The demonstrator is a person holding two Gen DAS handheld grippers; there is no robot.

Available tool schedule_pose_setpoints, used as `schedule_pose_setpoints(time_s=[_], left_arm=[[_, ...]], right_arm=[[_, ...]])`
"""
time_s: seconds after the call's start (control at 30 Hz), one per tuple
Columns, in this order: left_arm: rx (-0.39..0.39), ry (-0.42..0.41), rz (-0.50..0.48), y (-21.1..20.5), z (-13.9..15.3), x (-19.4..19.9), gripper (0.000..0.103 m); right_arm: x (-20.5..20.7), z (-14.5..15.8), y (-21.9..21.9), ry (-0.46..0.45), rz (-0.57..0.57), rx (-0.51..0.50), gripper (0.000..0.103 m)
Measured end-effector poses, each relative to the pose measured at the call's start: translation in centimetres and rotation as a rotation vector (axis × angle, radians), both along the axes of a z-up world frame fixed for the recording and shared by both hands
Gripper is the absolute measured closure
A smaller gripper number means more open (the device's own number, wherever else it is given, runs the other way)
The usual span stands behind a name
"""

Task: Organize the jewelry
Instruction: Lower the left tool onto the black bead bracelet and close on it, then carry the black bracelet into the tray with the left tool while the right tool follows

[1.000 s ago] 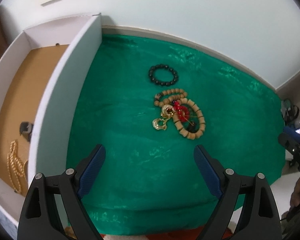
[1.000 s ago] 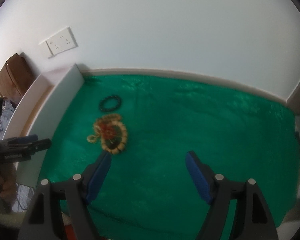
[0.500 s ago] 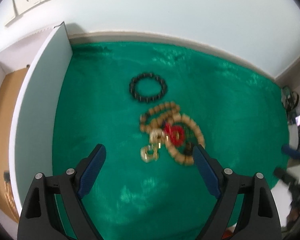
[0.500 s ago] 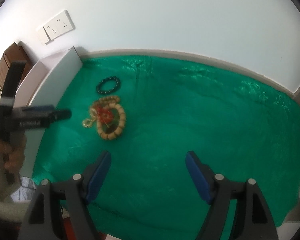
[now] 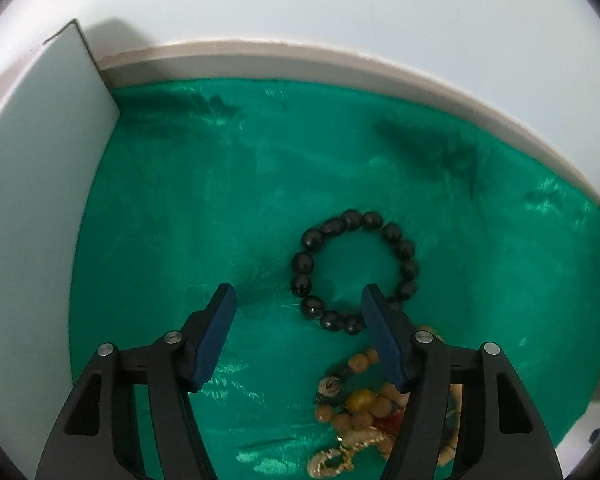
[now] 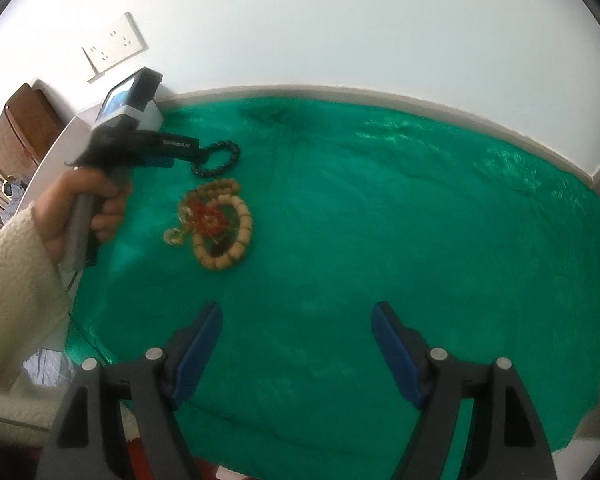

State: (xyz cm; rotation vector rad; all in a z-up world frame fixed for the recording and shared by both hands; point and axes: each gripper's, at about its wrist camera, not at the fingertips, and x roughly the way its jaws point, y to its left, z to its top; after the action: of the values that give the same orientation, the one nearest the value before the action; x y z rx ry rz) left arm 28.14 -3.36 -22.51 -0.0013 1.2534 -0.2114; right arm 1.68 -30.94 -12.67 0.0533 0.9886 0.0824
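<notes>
Since 1 s ago the left gripper has come in low over the black bead bracelet, which now fills the mid of the left wrist view instead of lying far off; box interior w/ the gold chain has slid out of that view, only the white box wall shows at left. Left jaws wide, nothing held: left blue pad is over bare cloth, right pad overlaps the bracelet's near-right edge, can't tell if touching. Bracelet = ring of glossy, roundish black beads, slightly uneven in size, lying flat in an open loop on the green satin cloth. Just beside it toward the camera, partly under the right finger, sits a tangle: tan wooden-bead bracelet w/ a bigger yellowish bead, a red piece and a gold ornament. In the right wrist view the same pile lies near the black bracelet, whose near part is hidden by the left gripper, held by the left hand in a cream fleece sleeve. Right gripper hovers over bare cloth well apart from the jewelry, jaws wide, holding nothing. White wall behind w/ a socket plate.
</notes>
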Motion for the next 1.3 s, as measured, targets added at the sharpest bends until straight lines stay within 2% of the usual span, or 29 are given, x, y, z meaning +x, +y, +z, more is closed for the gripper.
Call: schedule_pose_setpoints(time_s=[0.1, 0.17, 0.2, 0.23, 0.4, 0.57, 0.7, 0.83, 0.87, 0.9, 0.97, 1.1, 1.17, 1.3], left_arm=[[0.067, -0.045, -0.037, -1.2, -0.4, -0.4, 0.042], [0.087, -0.076, -0.062, -1.7, -0.3, -0.6, 0.058], [0.068, -0.08, -0.075, -1.8, -0.2, -0.7, 0.084], [0.06, -0.074, -0.085, -1.9, -0.1, -0.7, 0.093], [-0.038, -0.072, -0.047, 0.6, 1.8, -1.4, 0.093], [-0.182, -0.088, 0.054, 5.5, 5.8, -3.6, 0.094], [-0.235, -0.118, 0.113, 8.4, 8.8, -6.6, 0.094], [-0.24, -0.124, 0.162, 10.2, 10.2, -9.5, 0.094], [-0.242, -0.122, 0.174, 10.7, 10.3, -10.5, 0.094], [-0.242, -0.119, 0.183, 11.2, 10.4, -11.3, 0.094], [-0.242, -0.115, 0.199, 11.9, 10.2, -12.5, 0.094], [-0.229, -0.116, 0.221, 12.8, 10.3, -14.8, 0.093], [-0.232, -0.112, 0.235, 13.2, 10.3, -15.6, 0.093], [-0.233, -0.113, 0.257, 14.2, 10.2, -17.2, 0.093]], right_arm=[[-0.1, -0.4, -0.9, 0.017, -0.026, 0.01, 0.025], [-0.1, -0.3, -1.3, 0.017, -0.037, 0.012, 0.025], [-0.1, -0.3, -1.4, 0.015, -0.039, 0.012, 0.025], [0.0, -0.1, -1.4, 0.011, -0.039, 0.011, 0.025], [0.4, 0.4, -0.9, -0.005, -0.016, 0.012, 0.025], [1.6, 0.3, -0.2, -0.007, 0.02, 0.042, 0.025], [3.9, 0.1, 1.2, 0.004, 0.085, 0.124, 0.025], [8.0, 0.3, 3.4, 0.044, 0.18, 0.266, 0.025], [9.2, 0.2, 4.1, 0.061, 0.202, 0.316, 0.035], [11.0, 0.0, 5.1, 0.097, 0.221, 0.376, 0.049], [13.9, -0.6, 6.9, 0.157, 0.233, 0.456, 0.059], [19.3, -2.9, 11.0, 0.256, 0.223, 0.517, 0.068], [21.0, -4.5, 12.7, 0.323, 0.212, 0.495, 0.069], [22.4, -6.4, 14.6, 0.393, 0.145, 0.325, 0.07]])
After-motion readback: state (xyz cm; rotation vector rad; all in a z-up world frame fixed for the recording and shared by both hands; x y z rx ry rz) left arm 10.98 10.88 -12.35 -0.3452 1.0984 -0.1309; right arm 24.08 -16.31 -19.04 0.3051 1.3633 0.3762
